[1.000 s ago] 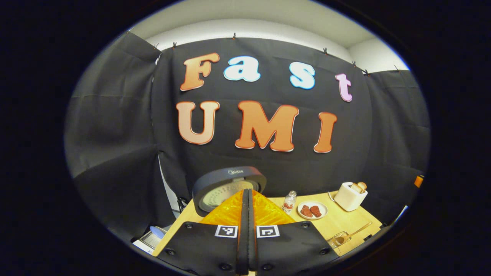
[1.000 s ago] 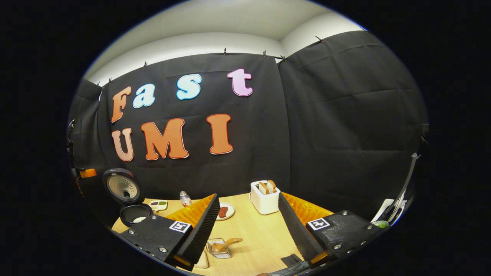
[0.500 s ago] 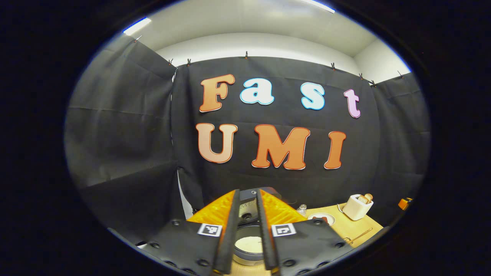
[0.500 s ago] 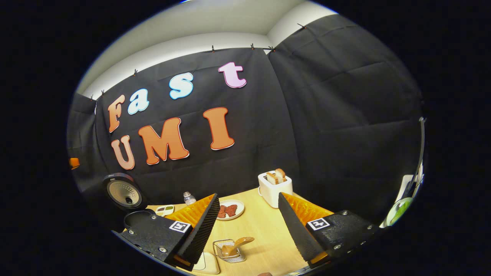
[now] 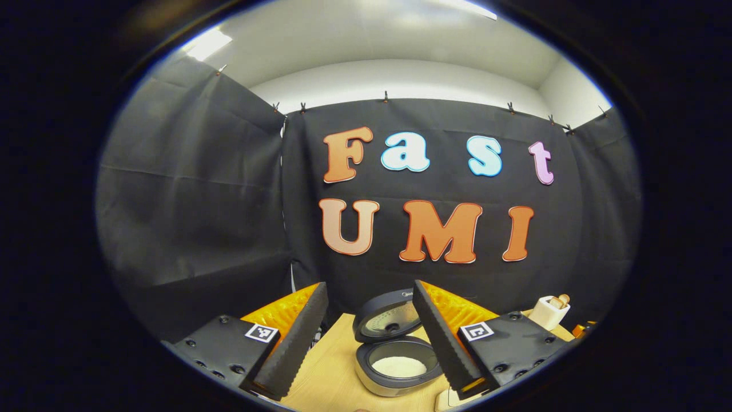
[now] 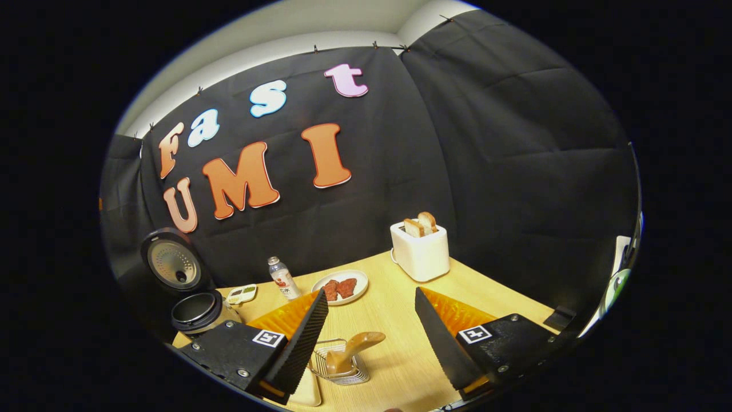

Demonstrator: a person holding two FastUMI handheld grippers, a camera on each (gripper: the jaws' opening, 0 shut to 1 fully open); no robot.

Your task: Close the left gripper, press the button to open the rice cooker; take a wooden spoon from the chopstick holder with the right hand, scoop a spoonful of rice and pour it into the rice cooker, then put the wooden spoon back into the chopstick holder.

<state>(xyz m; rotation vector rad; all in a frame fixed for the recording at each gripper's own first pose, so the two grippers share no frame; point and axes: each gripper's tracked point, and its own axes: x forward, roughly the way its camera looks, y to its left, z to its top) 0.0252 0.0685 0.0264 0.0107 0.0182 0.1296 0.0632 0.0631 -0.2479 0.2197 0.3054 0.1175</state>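
Two views cover this moment, and we take them in turn.

Left gripper view: the left gripper (image 5: 366,343) has its jaws released and holds nothing. Between them stands the rice cooker (image 5: 397,366) on the counter (image 5: 326,380), lid (image 5: 386,320) raised, with white rice visible in the pot. We judge the button step complete. A toaster (image 5: 548,312) stands far to the right.

Right gripper view: the right gripper (image 6: 372,337) also has its jaws released and empty. Just ahead, between them, the wooden spoon (image 6: 351,349) lies tilted in the wire chopstick holder (image 6: 337,366). We judge the spoon pick-up to be the step in hand. The next move calls for lowering the jaws around the handle and clenching them on it. This view adds a bottle (image 6: 281,277), a plate of red pieces (image 6: 341,286) and a small dish (image 6: 243,293). The cooker appears at far left, its pot contents unclear. We cannot identify the rice supply for scooping.
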